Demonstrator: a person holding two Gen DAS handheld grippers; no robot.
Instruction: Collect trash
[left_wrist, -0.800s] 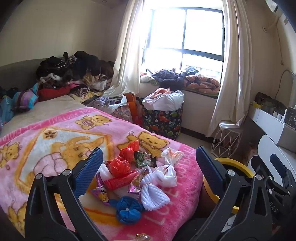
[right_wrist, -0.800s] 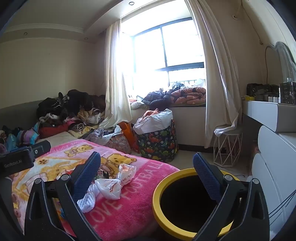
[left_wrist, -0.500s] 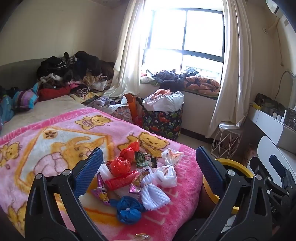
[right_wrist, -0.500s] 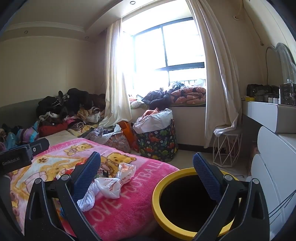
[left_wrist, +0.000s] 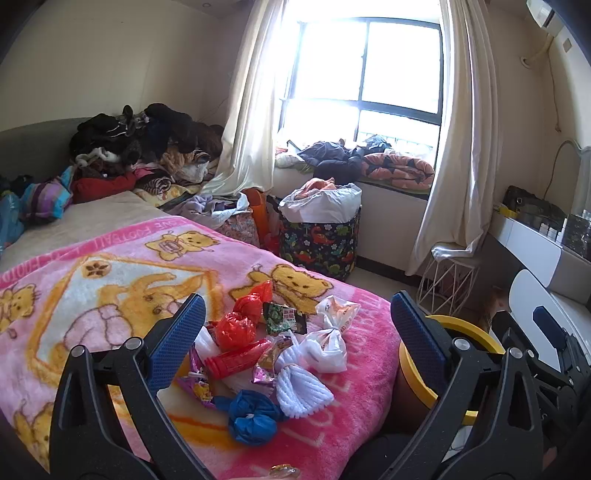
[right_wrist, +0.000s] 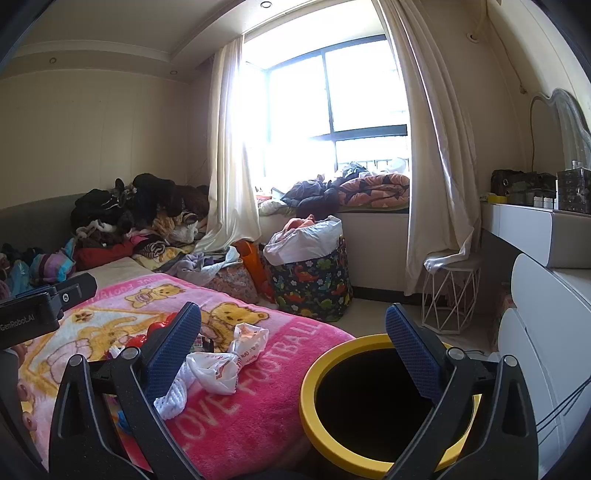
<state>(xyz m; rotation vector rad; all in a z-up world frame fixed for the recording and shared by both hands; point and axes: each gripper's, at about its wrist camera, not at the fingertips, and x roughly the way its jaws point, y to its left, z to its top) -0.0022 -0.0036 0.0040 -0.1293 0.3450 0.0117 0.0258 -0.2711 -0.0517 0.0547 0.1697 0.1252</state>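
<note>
Left wrist view: trash pile (left_wrist: 273, 354) lies just ahead of the left gripper (left_wrist: 295, 332).
Both grippers wide, holding nothing; bin (right_wrist: 373, 406) sits under the right gripper (right_wrist: 291, 339).

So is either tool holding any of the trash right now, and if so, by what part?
Nothing is held. The left tool and right tool both stand wide open; the trash pile lies untouched on the pink blanket.

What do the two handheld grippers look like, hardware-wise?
Both match: the left gripper and the right gripper each have two black angular plastic fingers with silver pivot screws, tipped with blue textured pads. In the right wrist view the left unit's black body carries white "GenRobot.AI" lettering. No hands or sleeves are in view.
</note>
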